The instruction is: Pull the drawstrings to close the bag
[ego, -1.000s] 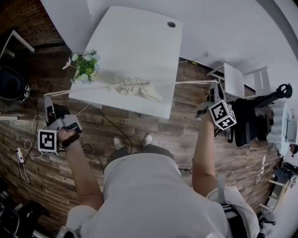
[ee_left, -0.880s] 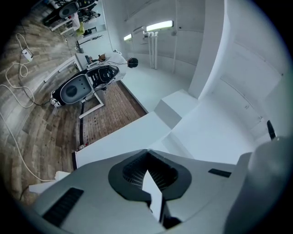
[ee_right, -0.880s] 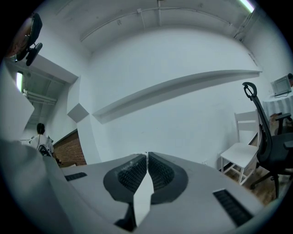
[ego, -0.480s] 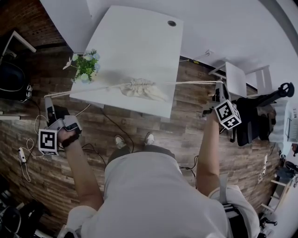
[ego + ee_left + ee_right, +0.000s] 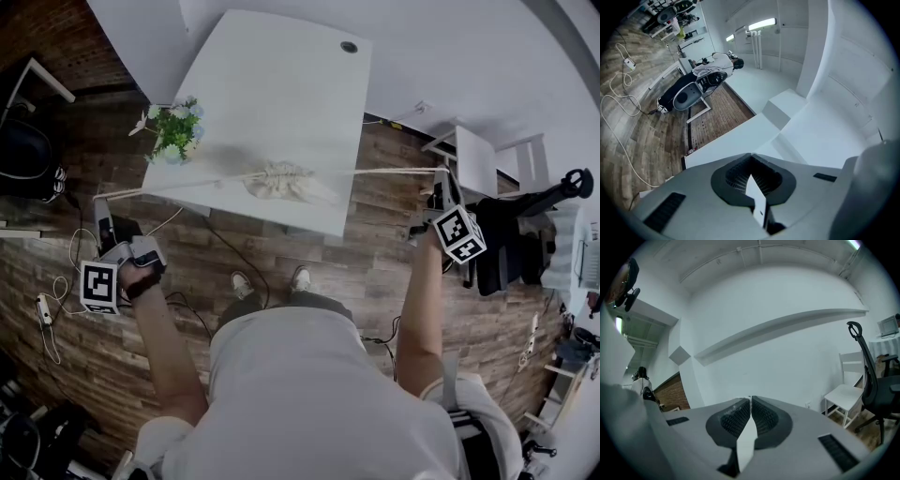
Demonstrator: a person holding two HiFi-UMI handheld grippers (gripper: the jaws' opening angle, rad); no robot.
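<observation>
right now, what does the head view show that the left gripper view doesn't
Only the head view: the cinched bag on the white table, the plant, the left drawstring and right drawstring stretched taut, and the right hand-held gripper. Only the left gripper view: the left hand-held gripper seen close up with its jaws together, and the ceiling lights. Both: that left hand-held gripper, the wood floor and a white cable lying on it.
</observation>
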